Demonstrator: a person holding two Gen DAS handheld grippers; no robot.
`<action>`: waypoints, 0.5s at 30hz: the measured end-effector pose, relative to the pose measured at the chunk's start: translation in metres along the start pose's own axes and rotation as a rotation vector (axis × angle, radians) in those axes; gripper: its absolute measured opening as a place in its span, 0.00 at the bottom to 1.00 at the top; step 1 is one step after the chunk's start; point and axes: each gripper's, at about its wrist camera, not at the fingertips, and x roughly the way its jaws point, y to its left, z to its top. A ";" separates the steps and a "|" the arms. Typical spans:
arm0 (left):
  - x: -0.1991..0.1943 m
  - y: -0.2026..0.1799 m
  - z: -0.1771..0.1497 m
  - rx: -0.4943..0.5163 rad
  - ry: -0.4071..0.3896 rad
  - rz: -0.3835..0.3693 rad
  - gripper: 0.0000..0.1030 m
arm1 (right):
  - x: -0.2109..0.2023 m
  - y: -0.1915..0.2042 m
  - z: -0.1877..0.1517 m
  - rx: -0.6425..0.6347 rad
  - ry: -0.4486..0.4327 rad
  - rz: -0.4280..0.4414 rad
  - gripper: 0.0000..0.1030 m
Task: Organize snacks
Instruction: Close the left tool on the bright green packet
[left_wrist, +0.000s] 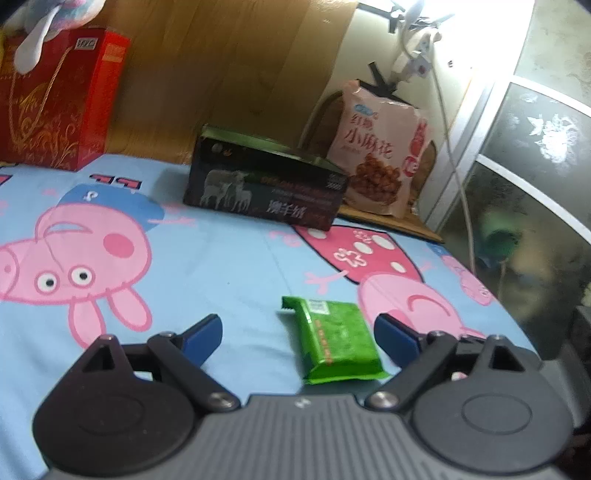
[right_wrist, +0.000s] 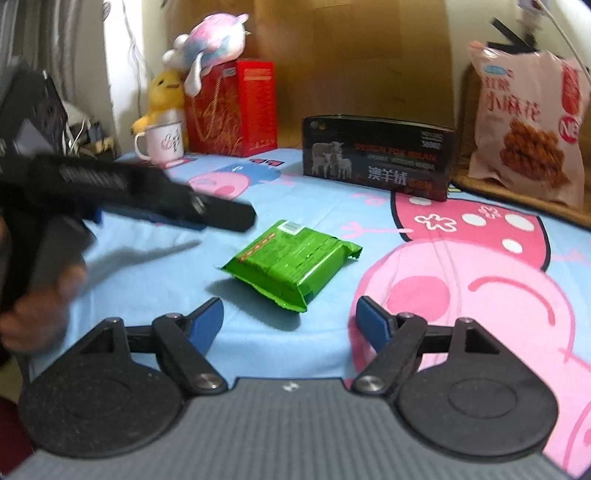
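Lying just ahead of the wide-open left claw (left_wrist: 297, 332), nearer its right finger, the green snack packet (left_wrist: 334, 341) is pointing lengthwise near-to-far.

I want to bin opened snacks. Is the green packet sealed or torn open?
Apparently sealed: the green packet lies flat on the blue sheet, puffed, both crimped ends looking intact. Its underside is hidden.

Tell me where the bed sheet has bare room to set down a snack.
Free: the wide sheet stretch between the green packet and dark box. Crowded: the back edge, with red box, mug and pink bag.
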 end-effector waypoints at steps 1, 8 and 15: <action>0.000 -0.001 0.002 0.007 0.013 -0.006 0.86 | 0.000 -0.001 0.000 -0.004 0.002 0.003 0.77; 0.033 -0.006 0.011 0.007 0.153 -0.063 0.61 | 0.010 -0.007 0.011 -0.056 0.027 0.006 0.63; 0.043 -0.012 0.024 0.010 0.154 -0.078 0.42 | 0.018 -0.005 0.018 -0.091 0.008 0.014 0.38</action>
